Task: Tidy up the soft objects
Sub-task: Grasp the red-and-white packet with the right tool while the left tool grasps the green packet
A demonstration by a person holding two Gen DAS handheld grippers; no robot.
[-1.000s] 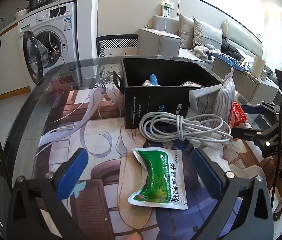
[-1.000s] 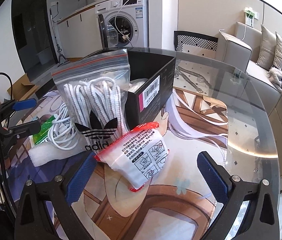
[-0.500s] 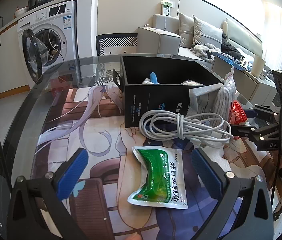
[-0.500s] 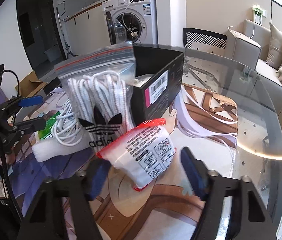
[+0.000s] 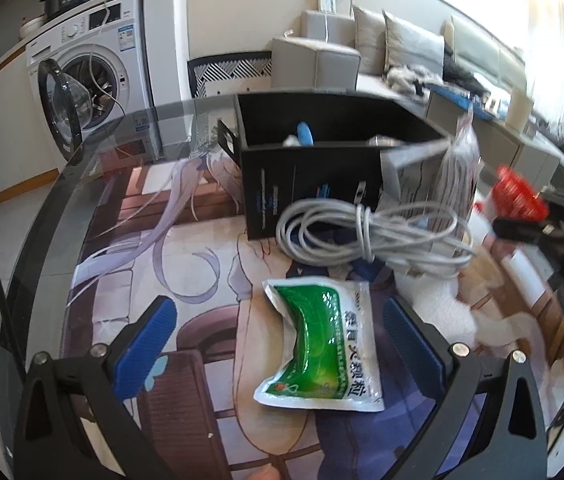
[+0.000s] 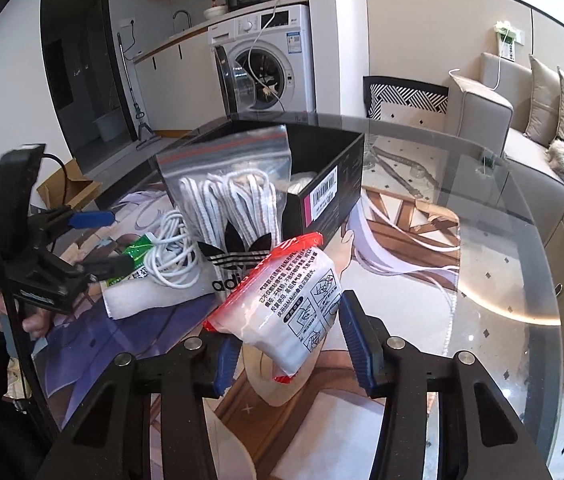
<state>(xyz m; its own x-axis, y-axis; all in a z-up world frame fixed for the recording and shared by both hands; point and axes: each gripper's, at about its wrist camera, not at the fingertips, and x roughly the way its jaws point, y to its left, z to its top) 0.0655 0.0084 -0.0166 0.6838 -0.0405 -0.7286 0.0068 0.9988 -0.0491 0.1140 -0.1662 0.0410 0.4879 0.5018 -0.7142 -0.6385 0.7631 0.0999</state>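
My right gripper [image 6: 288, 330] is shut on a white pouch with red edges [image 6: 290, 300] and holds it lifted off the table, in front of the black box [image 6: 322, 184]. The pouch's red edge shows in the left wrist view [image 5: 516, 196]. My left gripper [image 5: 279, 338] is open, its blue pads either side of a green and white packet [image 5: 322, 340] lying flat on the mat. A zip bag of white laces [image 6: 233, 200] leans on the box. A coiled white cable [image 5: 366, 232] lies beside it, over a white foam sheet [image 5: 438, 304].
The round glass table [image 6: 502, 280] carries a printed mat [image 5: 141, 272]. The black box [image 5: 322, 168] holds several items. A washing machine [image 5: 89, 76] with its door open, a chair and a grey sofa [image 6: 522, 112] stand beyond the table.
My right gripper has closed on the red-edged pouch and lifted it off the table. My left gripper has moved slightly, still open over the green packet.
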